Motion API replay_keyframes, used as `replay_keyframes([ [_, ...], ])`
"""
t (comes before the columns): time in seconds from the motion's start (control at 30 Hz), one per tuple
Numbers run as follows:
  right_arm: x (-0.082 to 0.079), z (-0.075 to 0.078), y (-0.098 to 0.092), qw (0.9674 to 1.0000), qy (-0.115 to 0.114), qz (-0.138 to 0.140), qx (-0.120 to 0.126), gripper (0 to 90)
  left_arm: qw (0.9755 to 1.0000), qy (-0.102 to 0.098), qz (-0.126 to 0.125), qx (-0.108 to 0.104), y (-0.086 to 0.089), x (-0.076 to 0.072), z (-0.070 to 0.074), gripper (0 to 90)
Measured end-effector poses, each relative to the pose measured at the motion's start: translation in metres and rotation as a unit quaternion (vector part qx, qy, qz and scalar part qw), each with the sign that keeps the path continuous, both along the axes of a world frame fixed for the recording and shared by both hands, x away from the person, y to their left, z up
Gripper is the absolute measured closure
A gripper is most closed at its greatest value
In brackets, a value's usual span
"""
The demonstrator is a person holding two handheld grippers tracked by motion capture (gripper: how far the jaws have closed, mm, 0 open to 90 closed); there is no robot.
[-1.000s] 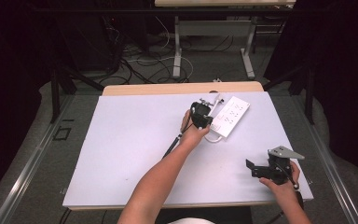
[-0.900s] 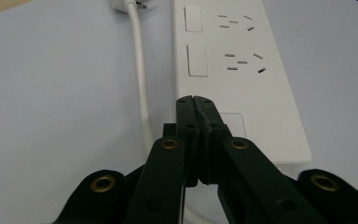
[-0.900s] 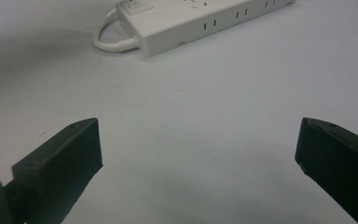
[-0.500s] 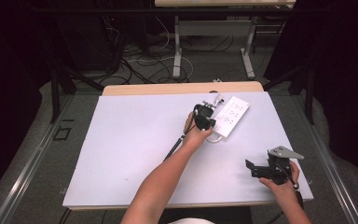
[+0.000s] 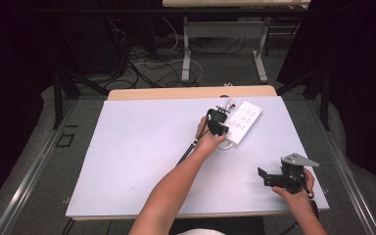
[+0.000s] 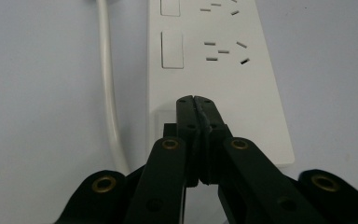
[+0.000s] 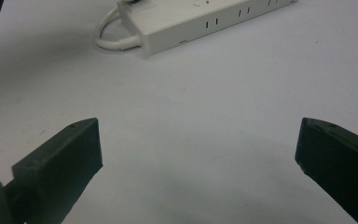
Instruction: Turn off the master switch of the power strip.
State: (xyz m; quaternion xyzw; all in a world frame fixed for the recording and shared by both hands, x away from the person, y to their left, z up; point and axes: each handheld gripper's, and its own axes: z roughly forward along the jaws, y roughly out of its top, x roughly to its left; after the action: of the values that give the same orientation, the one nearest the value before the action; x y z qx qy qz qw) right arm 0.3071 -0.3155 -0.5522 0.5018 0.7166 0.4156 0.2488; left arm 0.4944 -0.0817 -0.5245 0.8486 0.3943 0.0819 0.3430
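Note:
A white power strip (image 5: 245, 120) lies slanted at the table's far right, with its white cable (image 6: 106, 84) curling off the near end. My left gripper (image 5: 219, 125) is over that near end. In the left gripper view its jaws are shut with nothing between them (image 6: 196, 101). The tips lie over the strip (image 6: 247, 98) beside a partly hidden switch, below another rocker switch (image 6: 172, 50). My right gripper (image 5: 264, 176) rests near the front right corner with its jaws wide open and empty (image 7: 198, 144). It faces the strip (image 7: 205, 18) across bare tabletop.
The white tabletop (image 5: 137, 152) stretches bare to the left and front. Its wooden far edge (image 5: 176, 93) borders a floor strewn with cables (image 5: 147, 63) and the legs of another table (image 5: 186, 49). Dark curtains close both sides.
My left gripper has shifted slightly right, further over the strip's near end. The right gripper has stayed still.

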Motion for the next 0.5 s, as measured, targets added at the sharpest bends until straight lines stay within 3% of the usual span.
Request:
replay_keyframes([
  [0.17, -0.0002, 0.0005, -0.0010, 1.0000, -0.002, 0.001, -0.003, 0.0, 0.9996, 0.005, -0.002, 0.026, -0.0050, 0.0012, 0.0037, 90.0],
  [0.5, -0.0005, 0.0006, -0.0005, 1.0000, -0.003, 0.003, 0.001, 0.0, 0.9991, 0.018, 0.003, 0.037, -0.0092, 0.0033, 0.0042, 90.0],
])
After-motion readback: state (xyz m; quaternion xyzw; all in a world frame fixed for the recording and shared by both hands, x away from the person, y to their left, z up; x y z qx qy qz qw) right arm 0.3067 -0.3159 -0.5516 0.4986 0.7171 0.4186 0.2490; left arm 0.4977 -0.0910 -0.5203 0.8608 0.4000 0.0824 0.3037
